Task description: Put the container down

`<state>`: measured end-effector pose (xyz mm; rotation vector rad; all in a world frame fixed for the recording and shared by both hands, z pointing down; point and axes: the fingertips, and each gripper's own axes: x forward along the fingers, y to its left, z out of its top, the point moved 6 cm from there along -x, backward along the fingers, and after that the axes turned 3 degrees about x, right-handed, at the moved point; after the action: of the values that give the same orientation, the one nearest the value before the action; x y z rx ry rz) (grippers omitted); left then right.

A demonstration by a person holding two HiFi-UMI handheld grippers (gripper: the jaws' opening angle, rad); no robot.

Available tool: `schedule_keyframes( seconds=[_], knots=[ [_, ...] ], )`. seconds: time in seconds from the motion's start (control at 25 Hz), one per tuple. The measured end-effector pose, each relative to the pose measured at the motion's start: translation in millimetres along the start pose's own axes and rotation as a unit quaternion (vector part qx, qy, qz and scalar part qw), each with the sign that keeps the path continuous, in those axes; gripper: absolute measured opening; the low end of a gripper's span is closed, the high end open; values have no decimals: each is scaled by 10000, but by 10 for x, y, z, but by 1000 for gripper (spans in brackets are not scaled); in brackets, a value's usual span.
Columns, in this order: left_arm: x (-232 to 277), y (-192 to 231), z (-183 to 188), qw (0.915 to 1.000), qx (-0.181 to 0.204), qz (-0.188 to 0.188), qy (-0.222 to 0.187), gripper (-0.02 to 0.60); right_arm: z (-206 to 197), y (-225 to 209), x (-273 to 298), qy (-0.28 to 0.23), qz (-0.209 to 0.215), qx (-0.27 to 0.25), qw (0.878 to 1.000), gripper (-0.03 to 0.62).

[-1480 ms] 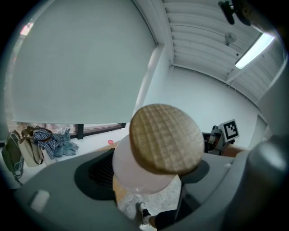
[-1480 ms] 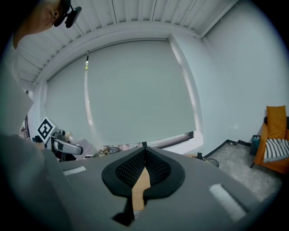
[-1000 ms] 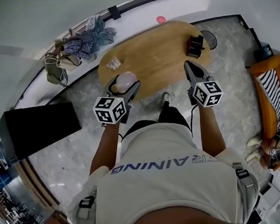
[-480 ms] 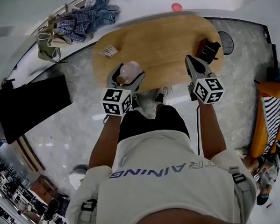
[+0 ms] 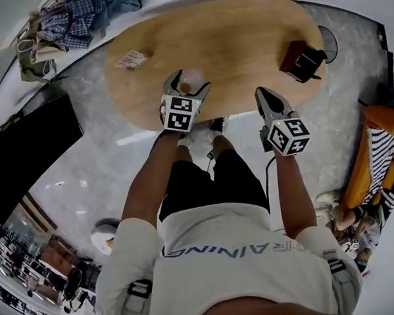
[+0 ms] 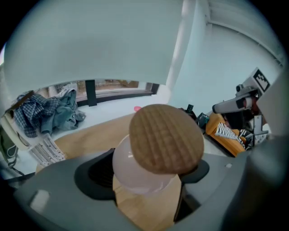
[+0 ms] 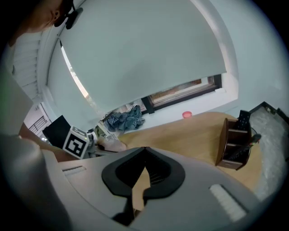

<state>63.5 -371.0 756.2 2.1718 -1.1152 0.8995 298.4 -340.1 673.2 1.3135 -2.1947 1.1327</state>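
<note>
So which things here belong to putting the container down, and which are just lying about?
Job in hand: pale container with a wooden lid, gripped in the left tool; oval wooden table below it.

Lying about: dark desk organiser, printed packet, heap of clothes. The right tool is shut and empty.

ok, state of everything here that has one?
left hand-held gripper: shut on container, over the table's near edge.
container: held, tilted; can't tell if it touches the table.
lid: on.
right hand-held gripper: shut, empty.
organiser: upright on table.
</note>
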Motion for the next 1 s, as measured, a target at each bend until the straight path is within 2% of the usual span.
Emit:
schedule_keyframes(
  seconds=[0.16,0.4,0.64,0.88,1.0],
  knots=[
    [589,-17,-137,9995,166,-68,275,396,-264,-182,166,353,52,341,9988,17],
    [1208,47,-293,9977,337,188,553,396,-367,-479,368,450,-72,739,9962,15],
    [1490,-1,-433,9939,517,306,926,396,-470,-544,419,594,-12,759,9953,16],
    [1581,-46,-423,9937,263,325,1043,397,-565,-580,379,637,-37,851,9943,15],
    [1503,-83,-355,9938,302,232,1040,436,-538,-557,306,575,-42,823,9949,15]
  ],
)
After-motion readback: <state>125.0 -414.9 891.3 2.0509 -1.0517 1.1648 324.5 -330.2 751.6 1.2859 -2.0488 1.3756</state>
